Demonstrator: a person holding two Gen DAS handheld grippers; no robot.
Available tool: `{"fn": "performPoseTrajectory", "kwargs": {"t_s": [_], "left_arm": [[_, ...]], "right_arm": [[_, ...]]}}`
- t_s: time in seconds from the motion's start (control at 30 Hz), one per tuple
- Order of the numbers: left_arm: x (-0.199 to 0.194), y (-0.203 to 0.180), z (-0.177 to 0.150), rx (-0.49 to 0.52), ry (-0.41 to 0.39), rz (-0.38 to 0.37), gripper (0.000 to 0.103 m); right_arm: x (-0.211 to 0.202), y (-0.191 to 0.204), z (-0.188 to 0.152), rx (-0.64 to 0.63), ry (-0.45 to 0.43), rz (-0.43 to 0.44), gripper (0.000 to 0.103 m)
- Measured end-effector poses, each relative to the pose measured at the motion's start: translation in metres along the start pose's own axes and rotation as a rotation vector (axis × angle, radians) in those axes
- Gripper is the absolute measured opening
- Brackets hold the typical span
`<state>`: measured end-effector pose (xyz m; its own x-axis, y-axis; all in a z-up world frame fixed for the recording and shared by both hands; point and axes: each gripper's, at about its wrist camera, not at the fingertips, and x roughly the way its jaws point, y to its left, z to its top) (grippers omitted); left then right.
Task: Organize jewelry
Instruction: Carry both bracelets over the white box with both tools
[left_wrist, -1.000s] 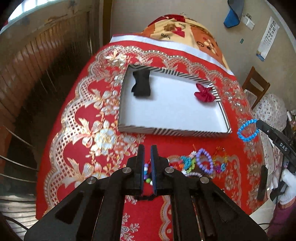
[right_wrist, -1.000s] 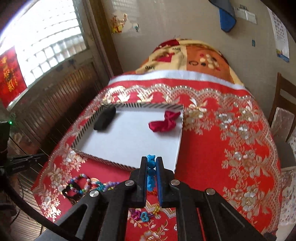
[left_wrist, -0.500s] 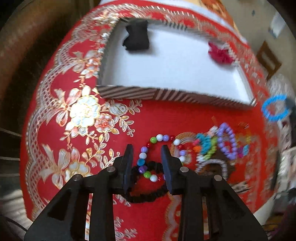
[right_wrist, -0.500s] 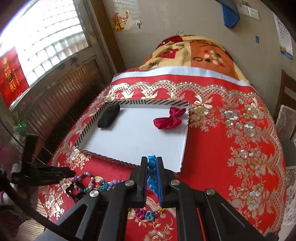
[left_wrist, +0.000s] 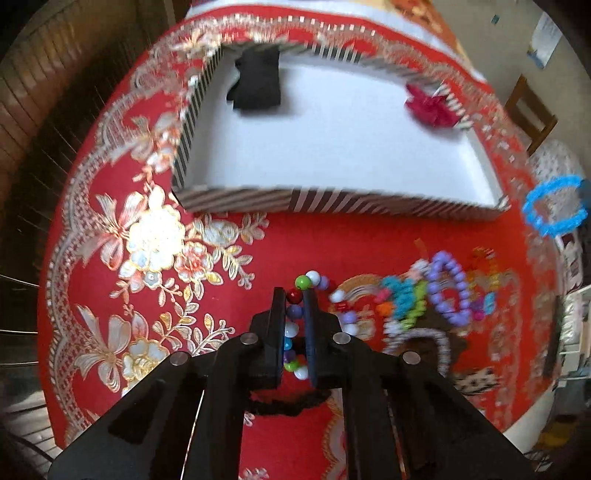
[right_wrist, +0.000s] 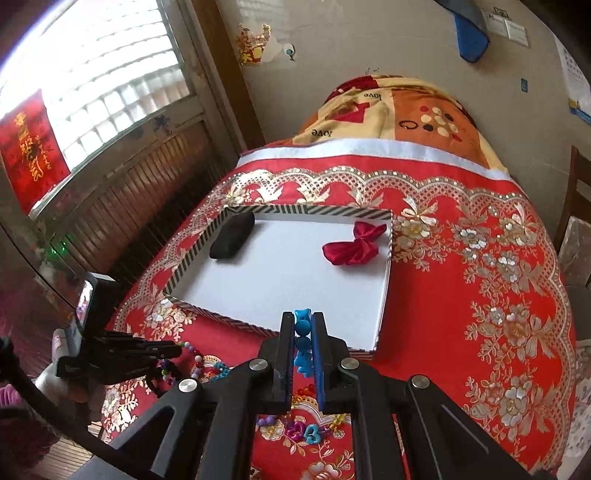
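Observation:
My left gripper (left_wrist: 295, 295) is shut on a multicolour bead bracelet (left_wrist: 314, 278) on the red tablecloth, with beads showing between its fingers. A black hair tie (left_wrist: 288, 404) lies under it. More bracelets (left_wrist: 448, 291) lie in a pile to the right. My right gripper (right_wrist: 303, 317) is shut on a blue bead bracelet (right_wrist: 302, 336), held above the near edge of the striped tray (right_wrist: 236, 321). The blue bracelet also shows in the left wrist view (left_wrist: 554, 206). The tray (left_wrist: 332, 201) holds a black item (left_wrist: 258, 79) and a red bow (left_wrist: 430, 107).
The table has a red and gold cloth (right_wrist: 480, 277). A wooden chair (left_wrist: 528, 110) stands at the right. A window and wooden panelling (right_wrist: 122, 177) are at the left. My left gripper shows at the lower left of the right wrist view (right_wrist: 122, 354).
My left gripper dropped to the cloth, opened, then closed on the multicolour bead bracelet. My right gripper kept hold of the blue bracelet and moved slightly closer to the tray.

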<state>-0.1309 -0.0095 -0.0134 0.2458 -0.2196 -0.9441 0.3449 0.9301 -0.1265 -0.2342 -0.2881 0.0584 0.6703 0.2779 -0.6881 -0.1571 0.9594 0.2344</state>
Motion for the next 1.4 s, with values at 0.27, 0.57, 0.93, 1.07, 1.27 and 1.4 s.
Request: {"fn": "performPoseTrajectory", "kwargs": {"t_s": [0.27,0.57,0.93,1.07,1.27,1.4], "left_arm": [[-0.056,-0.012,0.019,0.025,-0.117,-0.013,0.008],[-0.075,-0.021,0.065,0.046,-0.195,0.014,0.008],[-0.047,-0.025,0.100,0.059,-0.182,0.022,0.008],[-0.033,-0.025,0.110,0.063,-0.161,0.019,0.008],[-0.009,-0.014,0.123,0.047,-0.125,0.026,0.008],[0.008,0.009,0.126,0.001,-0.095,0.041,0.008]], "right_arm": [[-0.009,0.007,0.014,-0.031,-0.027,0.009,0.008],[-0.004,0.012,0.036,-0.069,-0.032,0.016,0.008],[0.038,0.019,0.064,-0.104,0.023,0.033,0.008],[0.060,0.022,0.072,-0.111,0.049,0.042,0.008],[0.100,0.027,0.086,-0.116,0.098,0.068,0.008],[0.132,0.037,0.093,-0.131,0.145,0.105,0.008]]}}
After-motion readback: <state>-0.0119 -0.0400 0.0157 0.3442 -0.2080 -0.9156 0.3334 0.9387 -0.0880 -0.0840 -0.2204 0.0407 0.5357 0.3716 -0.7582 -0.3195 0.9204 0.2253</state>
